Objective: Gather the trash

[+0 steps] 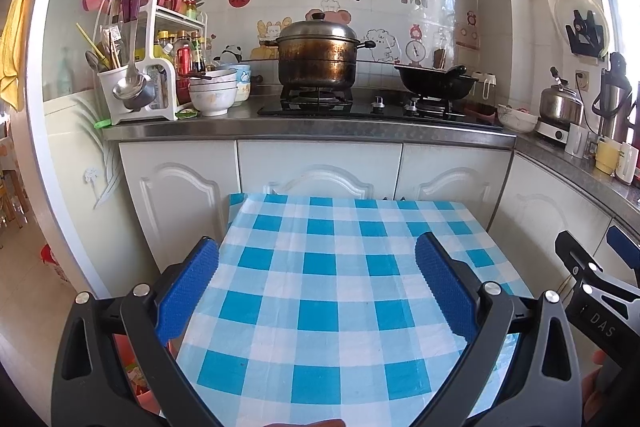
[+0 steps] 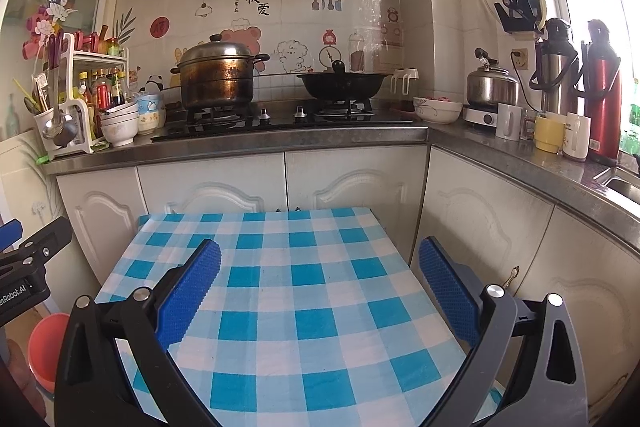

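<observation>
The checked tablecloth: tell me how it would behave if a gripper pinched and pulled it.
The checked tablecloth looks thin and creased, so it would probably bunch and slide rather than lift stiffly. It drapes over the table edge, suggesting it is floppy and light. Nothing visible weighs it down, so it may shift easily.

The near edge of the table (image 1: 320, 307) is cut off by the frame. The bucket (image 2: 48, 347) beside the table is partly hidden by the left gripper (image 1: 316, 291). Bottle labels on the rack (image 1: 160, 39) are too small to be read.
</observation>
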